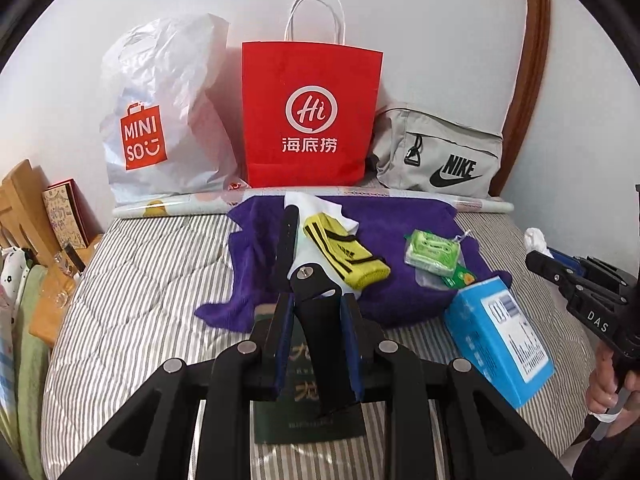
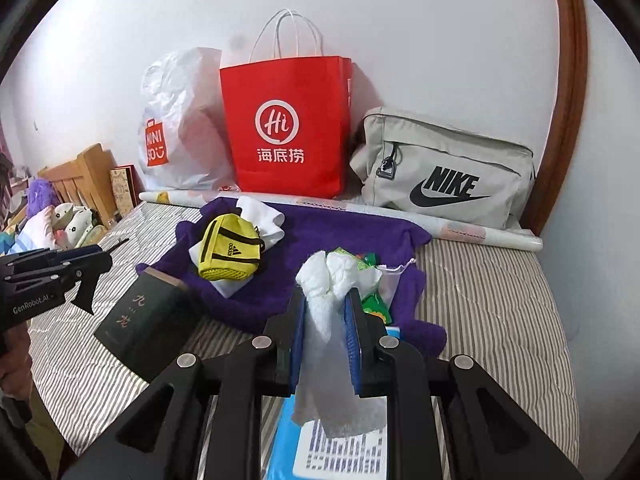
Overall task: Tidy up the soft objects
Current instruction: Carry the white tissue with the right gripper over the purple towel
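On a grey-striped mattress (image 1: pixel 132 280), a purple towel (image 1: pixel 400 292) lies spread in front of three bags lined against the white wall. The left gripper (image 1: pixel 316 344) has its blue-padded jaws closed narrowly on a black folding tool (image 1: pixel 310 280), whose long arm reaches up over the near edge of the towel. Just below that gripper, at the towel's near edge, lies a dark green box (image 2: pixel 148 320) with gold lettering. The right gripper (image 2: pixel 326 344) is clamped on a crumpled white tissue (image 2: pixel 328 284), which bunches above the pads and hangs below them, over the towel's near right corner. A blue carton (image 1: pixel 500 340) with a printed label rests against that same corner.

On the towel itself sits a yellow Adidas pouch (image 2: pixel 230 254) with black stripes, lying on a white garment (image 2: pixel 262 214) toward the towel's left side. To its right on the towel are a green packaged item (image 1: pixel 432 254) and a small green-and-orange packet (image 1: pixel 460 280).

Behind the towel, a rolled patterned sheet (image 1: pixel 400 194) runs along its far edge. Beyond it stand a white Miniso plastic bag (image 1: pixel 160 120), a red Haidilao paper bag (image 1: pixel 310 116) and a grey Nike bag (image 1: pixel 444 152), left to right. Far left of the towel, a wooden headboard (image 2: pixel 88 176) meets the bedding.
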The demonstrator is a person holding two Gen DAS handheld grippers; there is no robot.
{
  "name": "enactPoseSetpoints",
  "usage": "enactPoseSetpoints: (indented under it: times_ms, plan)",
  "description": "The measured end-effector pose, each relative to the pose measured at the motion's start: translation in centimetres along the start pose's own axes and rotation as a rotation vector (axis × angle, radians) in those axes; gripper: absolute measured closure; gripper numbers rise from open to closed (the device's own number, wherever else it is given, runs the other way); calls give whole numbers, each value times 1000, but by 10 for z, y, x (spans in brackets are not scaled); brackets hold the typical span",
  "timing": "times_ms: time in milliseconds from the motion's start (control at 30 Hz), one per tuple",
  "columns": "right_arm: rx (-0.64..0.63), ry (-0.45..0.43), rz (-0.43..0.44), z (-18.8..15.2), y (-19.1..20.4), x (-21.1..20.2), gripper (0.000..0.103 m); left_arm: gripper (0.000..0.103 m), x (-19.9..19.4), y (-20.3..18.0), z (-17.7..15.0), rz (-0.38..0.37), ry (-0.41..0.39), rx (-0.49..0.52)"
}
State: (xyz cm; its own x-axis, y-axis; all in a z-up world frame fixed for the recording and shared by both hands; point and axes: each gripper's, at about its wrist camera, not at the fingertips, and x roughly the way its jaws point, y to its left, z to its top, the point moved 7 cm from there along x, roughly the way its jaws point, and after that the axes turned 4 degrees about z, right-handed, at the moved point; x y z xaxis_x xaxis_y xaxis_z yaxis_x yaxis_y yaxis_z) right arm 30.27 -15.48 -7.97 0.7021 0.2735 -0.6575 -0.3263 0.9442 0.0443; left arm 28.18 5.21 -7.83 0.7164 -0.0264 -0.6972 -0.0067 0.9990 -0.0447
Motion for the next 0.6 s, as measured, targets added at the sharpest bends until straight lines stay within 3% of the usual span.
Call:
enactPoseSetpoints:
  times_ms: [600]
  plan:
    - [-14, 45, -33, 26, -15, 54, 84, 80, 60, 8, 35, 0, 32, -2]
